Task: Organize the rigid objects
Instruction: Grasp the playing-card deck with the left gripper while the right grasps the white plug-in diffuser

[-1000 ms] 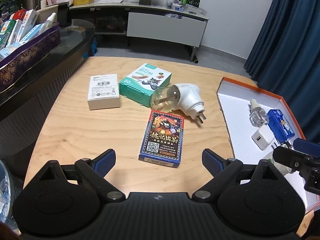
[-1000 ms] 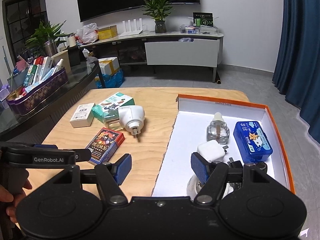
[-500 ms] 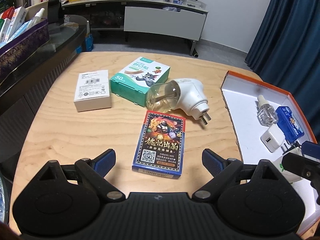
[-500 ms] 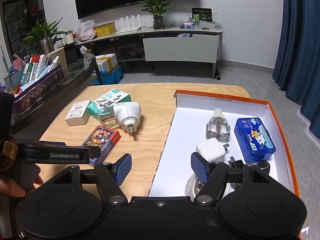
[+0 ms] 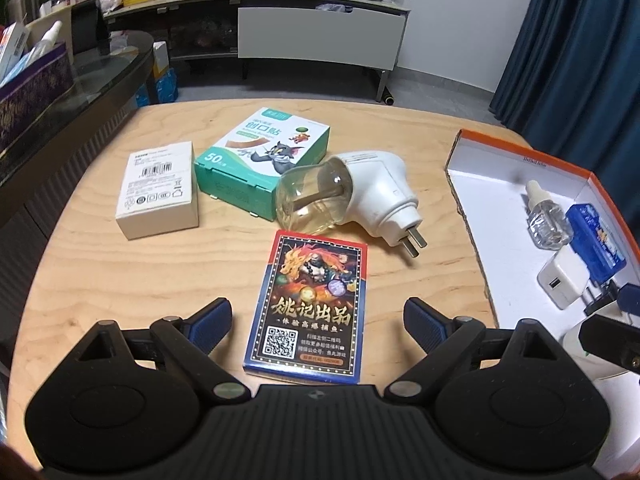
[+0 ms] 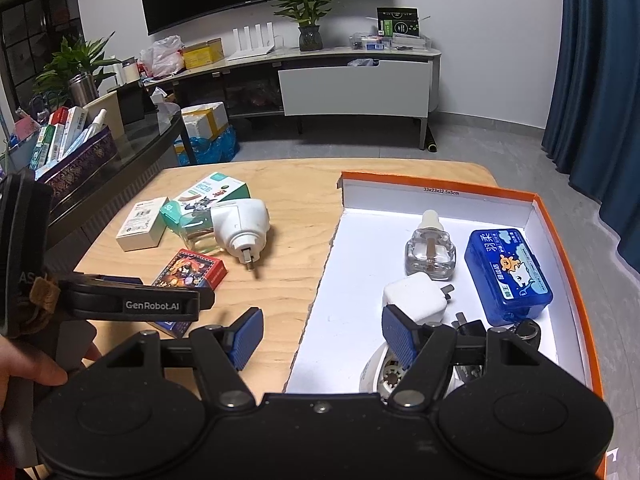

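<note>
A: Where did the left gripper (image 5: 318, 316) stand?

B: Low over the table (image 5: 100, 280), its jaws spread wide and holding nothing. The card box (image 5: 310, 308) lay flat on the wood between the two blue pads (image 5: 212, 320), with a clear gap on each side, so neither pad touched it.

A: And what else lay on the wood?

B: Just beyond the card box, a white plug-in (image 5: 372, 196) lay on its side, its clear bottle toward the green box (image 5: 264, 160) and its prongs toward the tray. The bottle end looked to touch the green box, though I could not be sure. A white box (image 5: 158, 194) sat just left of the green one, apart from it.

A: The right gripper (image 6: 322, 338)?

B: Also wide and empty. It hung over the tray's near left wall, one pad above the wood and the other above the tray floor.

A: What was in the tray (image 6: 440, 192)?

B: A small clear bottle (image 6: 430, 250) with a white cap lay near the back, and a blue case (image 6: 506, 276) lay just right of it. A white charger (image 6: 414, 298) sat nearer. A round white piece (image 6: 378, 372) was mostly hidden behind the right gripper's frame, with some dark bits beside it that I could not make out.

A: Any sign of the person?

B: A hand (image 6: 24, 368) at the left edge of the right view, around the left gripper's handle.
</note>
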`<state>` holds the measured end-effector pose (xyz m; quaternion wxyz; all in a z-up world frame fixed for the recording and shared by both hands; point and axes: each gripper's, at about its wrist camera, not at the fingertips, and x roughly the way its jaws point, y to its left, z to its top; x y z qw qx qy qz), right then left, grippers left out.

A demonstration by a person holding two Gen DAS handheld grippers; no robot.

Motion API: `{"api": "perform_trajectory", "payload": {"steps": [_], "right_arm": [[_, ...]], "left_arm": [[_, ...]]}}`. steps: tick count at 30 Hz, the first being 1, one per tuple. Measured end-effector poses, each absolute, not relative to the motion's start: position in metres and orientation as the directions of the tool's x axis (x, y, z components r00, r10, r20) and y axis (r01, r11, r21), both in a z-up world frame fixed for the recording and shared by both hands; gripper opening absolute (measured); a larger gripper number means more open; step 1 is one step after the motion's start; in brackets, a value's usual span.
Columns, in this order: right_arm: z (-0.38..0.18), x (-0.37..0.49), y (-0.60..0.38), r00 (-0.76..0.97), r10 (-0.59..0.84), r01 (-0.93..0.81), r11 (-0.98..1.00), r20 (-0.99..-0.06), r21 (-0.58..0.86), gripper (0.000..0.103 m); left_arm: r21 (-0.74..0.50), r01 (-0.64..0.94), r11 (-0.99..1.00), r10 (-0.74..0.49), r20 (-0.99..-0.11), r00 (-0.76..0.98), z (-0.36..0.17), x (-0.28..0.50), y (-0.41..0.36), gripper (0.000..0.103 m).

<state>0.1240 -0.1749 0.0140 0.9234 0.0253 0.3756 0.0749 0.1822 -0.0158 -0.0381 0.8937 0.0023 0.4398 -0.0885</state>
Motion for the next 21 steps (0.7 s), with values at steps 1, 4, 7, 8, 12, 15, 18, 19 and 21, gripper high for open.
{"api": "perform_trajectory", "payload": {"steps": [1,4,7,8,12,15,18,19,21], "right_arm": [[0.013,0.125,-0.174,0.705,0.159,-0.122,0.987,-0.691,0.102,0.079],[0.011,0.129,-0.169,0.698,0.164,-0.135,0.986,-0.698,0.096,0.079],[0.011,0.137,-0.162,0.692,0.182,-0.161,0.982,-0.698,0.096,0.079],[0.012,0.141,-0.16,0.692,0.194,-0.174,0.98,-0.696,0.1,0.079],[0.015,0.165,-0.152,0.673,0.267,-0.247,0.96,-0.69,0.131,0.082],[0.014,0.187,-0.141,0.641,0.324,-0.335,0.934,-0.696,0.127,0.086],[0.008,0.213,-0.128,0.601,0.349,-0.407,0.908,-0.719,0.1,0.088],[0.005,0.222,-0.123,0.59,0.35,-0.427,0.9,-0.728,0.088,0.089],[-0.001,0.239,-0.115,0.569,0.352,-0.459,0.886,-0.743,0.068,0.089]], "left_arm": [[-0.065,0.166,0.984,-0.152,-0.788,0.597,-0.039,0.183,-0.017,0.095],[-0.056,0.167,0.984,-0.145,-0.794,0.59,-0.042,0.185,-0.017,0.092],[-0.048,0.177,0.983,-0.145,-0.796,0.587,-0.047,0.187,-0.017,0.08],[-0.04,0.184,0.982,-0.144,-0.79,0.596,-0.047,0.186,-0.017,0.073],[-0.035,0.2,0.979,-0.153,-0.776,0.612,-0.046,0.183,-0.013,0.06],[-0.028,0.194,0.981,-0.144,-0.773,0.618,-0.045,0.177,-0.007,0.06],[-0.031,0.188,0.982,-0.143,-0.773,0.618,-0.044,0.17,0.003,0.06],[-0.03,0.181,0.983,-0.138,-0.773,0.62,-0.044,0.167,0.007,0.06],[-0.034,0.17,0.985,-0.134,-0.77,0.623,-0.044,0.162,0.015,0.06]]}}
